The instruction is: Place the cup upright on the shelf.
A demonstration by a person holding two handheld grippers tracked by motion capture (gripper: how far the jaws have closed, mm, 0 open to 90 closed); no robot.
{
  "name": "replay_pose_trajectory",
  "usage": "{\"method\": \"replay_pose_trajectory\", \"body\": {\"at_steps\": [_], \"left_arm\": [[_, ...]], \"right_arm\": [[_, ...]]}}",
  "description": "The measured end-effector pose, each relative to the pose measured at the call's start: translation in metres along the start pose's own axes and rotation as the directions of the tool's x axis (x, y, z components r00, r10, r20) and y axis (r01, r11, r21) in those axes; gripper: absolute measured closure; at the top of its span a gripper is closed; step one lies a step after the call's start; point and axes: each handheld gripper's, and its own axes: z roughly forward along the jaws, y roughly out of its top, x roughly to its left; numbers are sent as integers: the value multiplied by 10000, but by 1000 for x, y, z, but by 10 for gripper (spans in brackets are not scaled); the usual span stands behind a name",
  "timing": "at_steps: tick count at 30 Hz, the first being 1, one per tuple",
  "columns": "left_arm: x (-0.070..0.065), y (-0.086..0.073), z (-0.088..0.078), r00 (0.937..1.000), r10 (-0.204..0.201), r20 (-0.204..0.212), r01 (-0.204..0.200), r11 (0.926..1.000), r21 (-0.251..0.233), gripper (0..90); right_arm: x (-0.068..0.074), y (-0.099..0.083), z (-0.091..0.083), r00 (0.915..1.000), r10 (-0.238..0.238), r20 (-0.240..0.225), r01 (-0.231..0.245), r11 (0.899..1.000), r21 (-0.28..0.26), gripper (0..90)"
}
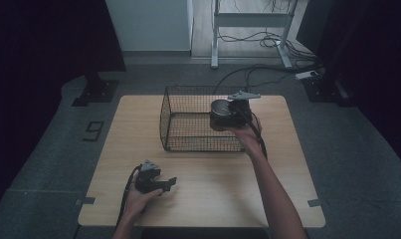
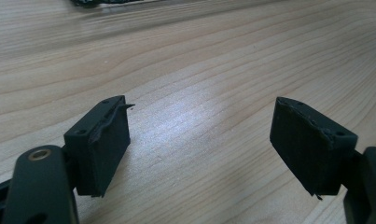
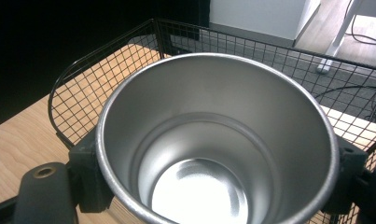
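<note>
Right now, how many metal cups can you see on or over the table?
1. The metal cup is clamped in the right gripper, held over the wire basket at its right end. The basket floor looks bare; none elsewhere on the table.

A basket point(image 1: 188, 122) stands on the far middle of the table point(image 1: 113, 164). The right gripper point(image 1: 227, 115) holds a cup point(image 1: 219, 113) over the basket's right end, upright. The left gripper point(image 1: 160, 185) lies well apart, near the table's near edge, left of centre, jaws spread over bare tabletop.
</note>
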Motion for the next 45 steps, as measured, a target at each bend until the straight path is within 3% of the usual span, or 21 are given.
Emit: {"method": "replay_pose_trajectory", "body": {"at_steps": [5, 12, 20, 45], "left_arm": [[-2, 0, 2, 9998, 180, 28, -181, 9998, 118, 201], [3, 1, -5, 10000, -15, -31, 14, 9999, -100, 201], [2, 1, -6, 9999, 72, 71, -71, 9999, -141, 201], [8, 1, -12, 9999, -102, 96, 104, 9996, -281, 201]], "right_arm": [[-1, 5, 7, 10000, -15, -74, 16, 9999, 115, 186], [-5, 10, 15, 10000, 71, -58, -70, 9999, 121, 185], [-11, 13, 23, 9998, 206, 69, -207, 9996, 215, 185], [-27, 24, 69, 9973, 609, 412, -626, 9971, 427, 185]]}}
